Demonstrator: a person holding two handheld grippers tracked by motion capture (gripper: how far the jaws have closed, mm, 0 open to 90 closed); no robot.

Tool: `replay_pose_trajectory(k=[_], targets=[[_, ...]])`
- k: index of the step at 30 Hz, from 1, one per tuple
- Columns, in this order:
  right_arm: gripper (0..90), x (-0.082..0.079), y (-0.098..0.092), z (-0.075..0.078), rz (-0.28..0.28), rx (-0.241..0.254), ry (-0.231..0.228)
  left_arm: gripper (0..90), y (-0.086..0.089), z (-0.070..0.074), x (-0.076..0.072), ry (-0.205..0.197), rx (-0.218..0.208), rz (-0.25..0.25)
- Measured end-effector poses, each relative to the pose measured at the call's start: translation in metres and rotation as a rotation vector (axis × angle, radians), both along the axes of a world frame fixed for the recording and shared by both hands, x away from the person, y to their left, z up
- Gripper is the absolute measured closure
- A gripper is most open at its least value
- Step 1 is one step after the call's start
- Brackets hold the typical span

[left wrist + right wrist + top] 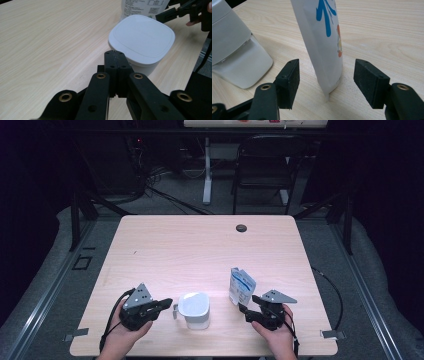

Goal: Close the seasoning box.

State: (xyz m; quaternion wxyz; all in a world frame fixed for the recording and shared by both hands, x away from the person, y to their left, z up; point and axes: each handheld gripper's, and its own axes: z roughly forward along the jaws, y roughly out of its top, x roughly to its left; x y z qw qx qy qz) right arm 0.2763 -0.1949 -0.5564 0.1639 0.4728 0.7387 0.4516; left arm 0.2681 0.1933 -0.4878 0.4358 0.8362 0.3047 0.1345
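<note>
Bench: light wood, near edge carries everything; white lidded container sits near-centre at the front, lid on, clear lower body with what may be liquid in it per the right gripper view; white pouch with blue print stands upright just right of it, apart from it, not touching as far as I can tell.

Left gripper: jaws pressed together, nothing between them, tips pointing at the container's side, close beside it; in the left gripper view the lid lies just past the tips.

Right gripper: jaws apart, straddling the pouch's lower edge; pads clear of it on both sides.

Step, my read: pre-grasp on the pouch; container not yet handled.

Next move: close the right jaws squarely on the pouch low down; it's thin and flexible, so likely to buckle or tip if pinched off-centre; left jaws must open before they can take the container or its lid.
</note>
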Motion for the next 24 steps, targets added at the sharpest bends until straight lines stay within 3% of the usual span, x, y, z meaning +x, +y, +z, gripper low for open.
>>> replay_pose_trajectory(k=[8, 24], targets=[[37.7, 0.0, -0.001, 0.0, 0.0, 0.001, 0.001, 87.5, 0.016, -0.009, 0.009, 0.017, -0.024, 0.059], [37.7, -0.001, -0.001, 0.0, 0.001, -0.006, -0.007, 83.1, 0.043, -0.029, 0.024, 0.067, -0.025, 0.151]])
